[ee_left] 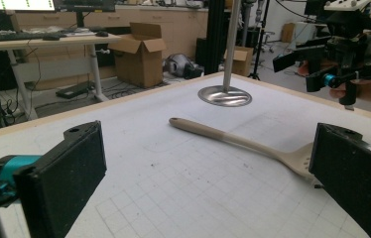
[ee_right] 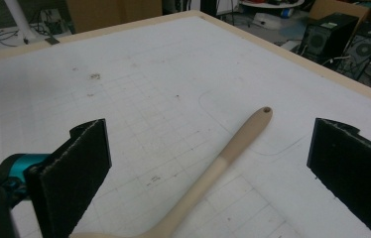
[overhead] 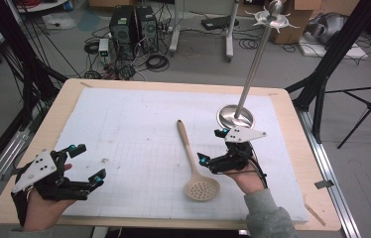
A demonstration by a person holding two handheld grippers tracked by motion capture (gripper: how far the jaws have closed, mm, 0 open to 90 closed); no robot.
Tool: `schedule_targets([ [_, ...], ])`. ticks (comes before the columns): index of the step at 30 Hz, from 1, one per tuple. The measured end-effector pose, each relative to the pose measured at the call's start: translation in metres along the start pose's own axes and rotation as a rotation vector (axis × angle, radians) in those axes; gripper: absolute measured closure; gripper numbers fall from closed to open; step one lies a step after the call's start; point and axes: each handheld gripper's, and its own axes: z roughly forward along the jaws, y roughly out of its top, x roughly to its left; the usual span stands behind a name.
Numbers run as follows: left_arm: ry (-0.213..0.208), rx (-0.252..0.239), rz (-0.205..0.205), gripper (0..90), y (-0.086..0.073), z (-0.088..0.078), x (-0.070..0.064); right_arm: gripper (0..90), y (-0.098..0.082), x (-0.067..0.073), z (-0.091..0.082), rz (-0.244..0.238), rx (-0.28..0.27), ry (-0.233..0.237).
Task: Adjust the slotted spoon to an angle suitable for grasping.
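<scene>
Hovering beside the spoon (overhead: pixel 193 157) near the mat's (overhead: pixel 139 124) front edge, the right gripper (overhead: pixel 212 148), jaws spread, should straddle the handle squarely before closing.

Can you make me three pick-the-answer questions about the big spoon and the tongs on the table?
1. Where is the slotted spoon?
A. on the white mat, between the two tongs
B. hanging on the metal stand
C. on the floor

2. What colour is the spoon?
A. red
B. beige
C. black

3. How are the right tongs?
A. shut on the spoon
B. open, holding nothing
C. lying flat on the mat

Answers:
1. A, the high view shows it flat on the mat, with the left tongs on one side and the right tongs on the other.
2. B, handle and holed bowl are both beige.
3. B, the right gripper view shows both jaws spread wide, the spoon handle lying untouched between them.
</scene>
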Motion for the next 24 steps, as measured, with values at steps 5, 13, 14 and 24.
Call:
schedule_targets([
  [5,-0.007,-0.004,-0.008,1.7,-0.001,0.001,0.0,2.2,-0.002,0.0,0.009,0.002,0.027,0.013],
  [13,-0.011,0.0,-0.017,1.7,-0.003,0.001,0.001,6.0,-0.005,0.0,0.019,0.016,0.063,0.034],
  [14,-0.01,-0.002,-0.018,1.7,-0.003,0.001,0.001,7.2,-0.006,-0.001,0.02,0.019,0.068,0.04],
  [24,-0.006,0.045,-0.003,1.7,-0.009,0.008,0.001,26.0,-0.011,-0.006,0.033,0.022,0.114,0.026],
])
